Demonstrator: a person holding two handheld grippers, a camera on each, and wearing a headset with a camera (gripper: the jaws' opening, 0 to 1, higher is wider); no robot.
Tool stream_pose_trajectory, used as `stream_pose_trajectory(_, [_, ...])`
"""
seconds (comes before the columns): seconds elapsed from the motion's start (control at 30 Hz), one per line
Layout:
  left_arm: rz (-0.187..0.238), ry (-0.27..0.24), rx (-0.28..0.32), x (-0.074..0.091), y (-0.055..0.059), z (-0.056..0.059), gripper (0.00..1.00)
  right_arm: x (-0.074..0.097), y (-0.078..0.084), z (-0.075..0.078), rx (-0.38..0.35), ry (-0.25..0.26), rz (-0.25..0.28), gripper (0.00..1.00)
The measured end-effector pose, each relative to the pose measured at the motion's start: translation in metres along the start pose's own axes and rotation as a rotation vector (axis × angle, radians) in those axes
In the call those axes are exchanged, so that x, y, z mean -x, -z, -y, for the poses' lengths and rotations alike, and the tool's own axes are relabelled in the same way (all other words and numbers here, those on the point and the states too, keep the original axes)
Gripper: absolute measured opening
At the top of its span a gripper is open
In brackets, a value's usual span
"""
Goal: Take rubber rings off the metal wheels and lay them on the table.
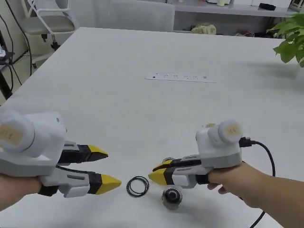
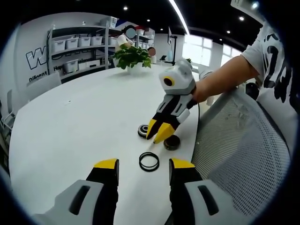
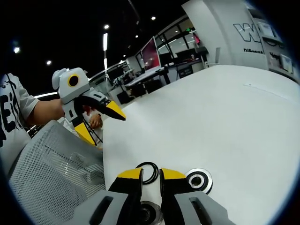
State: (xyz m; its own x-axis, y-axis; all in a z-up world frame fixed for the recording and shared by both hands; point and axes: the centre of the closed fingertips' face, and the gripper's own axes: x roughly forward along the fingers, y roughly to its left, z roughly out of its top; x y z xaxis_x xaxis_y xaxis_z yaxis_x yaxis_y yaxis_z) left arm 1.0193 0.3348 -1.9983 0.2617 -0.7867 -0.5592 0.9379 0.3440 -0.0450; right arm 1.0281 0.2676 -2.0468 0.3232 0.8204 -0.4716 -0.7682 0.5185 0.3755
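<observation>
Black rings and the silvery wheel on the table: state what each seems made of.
Black rings: probably rubber, going by the thin, matte black loops lying flat and overlapped. Silvery wheel: likely metal, since its bright face glints around a dark centre.

Head view looks down; low gripper views face each other, sharing the rubber ring (image 2: 149, 161).

**Dull rubber and bright metal on a matt white bench**

The table (image 1: 142, 109) top looks smooth and matt, an even pale white. The rubber rings (image 1: 137, 186) lying on it are thin, dull black rubber. A wheel (image 3: 199, 179) close by shows a bright silver metal face. The left gripper (image 1: 113, 167) and right gripper (image 1: 153, 173) have smooth grey-white plastic shells and yellow tips with a slight sheen. A chair (image 2: 234, 140) back is coarse grey woven mesh.
</observation>
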Motion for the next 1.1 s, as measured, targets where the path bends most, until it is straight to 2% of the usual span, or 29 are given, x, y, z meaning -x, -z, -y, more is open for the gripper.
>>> stream_pose_trajectory(0.2, [0.0, 0.008, -0.016, -0.007, -0.008, -0.003, 0.39, 0.012, -0.012, 0.012, -0.008, 0.029, 0.042, 0.13])
stream_pose_trajectory(0.43, [0.002, 0.019, -0.027, -0.019, -0.019, -0.009, 0.39, 0.028, -0.017, 0.029, -0.016, 0.073, 0.072, 0.13])
stream_pose_trajectory(0.73, [-0.015, 0.042, -0.035, -0.037, -0.025, -0.013, 0.39, 0.041, -0.012, 0.043, -0.028, 0.111, 0.081, 0.13])
stream_pose_trajectory(1.1, [-0.044, 0.074, -0.052, -0.062, -0.028, -0.015, 0.38, 0.049, 0.0, 0.056, -0.032, 0.144, 0.06, 0.14])
